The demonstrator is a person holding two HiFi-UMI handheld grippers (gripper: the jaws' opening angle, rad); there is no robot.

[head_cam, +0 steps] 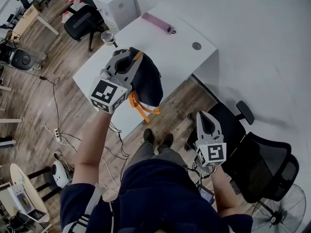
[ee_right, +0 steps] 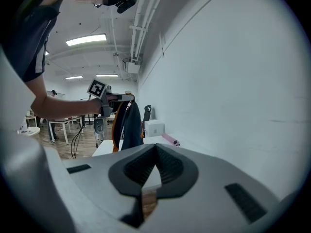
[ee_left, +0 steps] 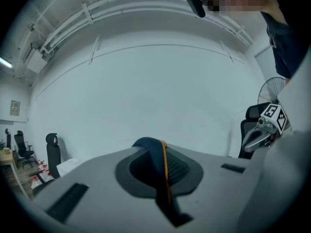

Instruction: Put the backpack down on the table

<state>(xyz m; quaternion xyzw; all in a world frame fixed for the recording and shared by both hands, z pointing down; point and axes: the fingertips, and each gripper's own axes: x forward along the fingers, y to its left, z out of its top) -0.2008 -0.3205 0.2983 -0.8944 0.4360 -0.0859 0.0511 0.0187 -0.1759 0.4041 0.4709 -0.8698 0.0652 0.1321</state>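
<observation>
Left gripper (head_cam: 125,57) fingers clenched on backpack (head_cam: 147,81), hung above desk (head_cam: 170,47); right gripper (head_cam: 205,116) fingers clenched, empty.

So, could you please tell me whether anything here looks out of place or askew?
Nothing looks spilled or damaged. The only oddity is the backpack: it hangs from the shut left gripper, not yet set on the table, with an orange strap dangling loose beneath it.

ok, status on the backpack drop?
Left gripper shut on the strap, backpack hanging over the table, near edge. Right gripper shut, empty. Pink roll and cup at far side, apart from the bag.
</observation>
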